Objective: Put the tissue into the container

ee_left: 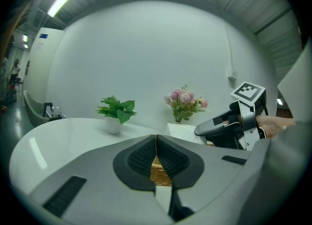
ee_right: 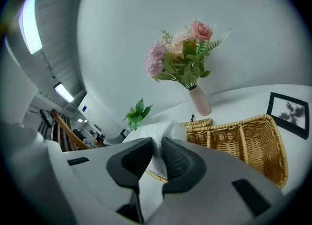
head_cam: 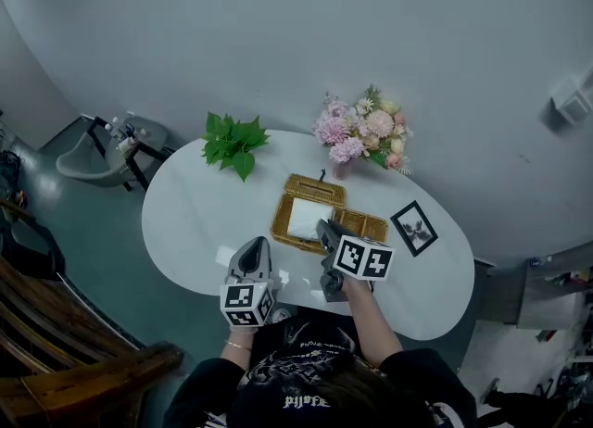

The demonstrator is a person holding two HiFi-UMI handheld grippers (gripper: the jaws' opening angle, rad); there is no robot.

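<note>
A woven wicker basket (head_cam: 315,187) with compartments stands in the middle of the white oval table (head_cam: 185,213). A white tissue pack (head_cam: 302,218) sits at its left compartment. My right gripper (head_cam: 323,229) reaches over the basket's near edge. In the right gripper view its jaws (ee_right: 155,153) are shut on the tissue pack (ee_right: 161,131), with the basket (ee_right: 243,141) to the right. My left gripper (head_cam: 252,245) hovers near the table's front edge, left of the basket. Its pads (ee_left: 156,143) meet with nothing between them, and wicker (ee_left: 158,173) shows beyond.
A pink vase of flowers (head_cam: 361,134) stands behind the basket, a potted green plant (head_cam: 232,144) to its left. A small black picture frame (head_cam: 414,228) lies right of the basket. A wooden chair (head_cam: 74,343) stands on the floor at lower left.
</note>
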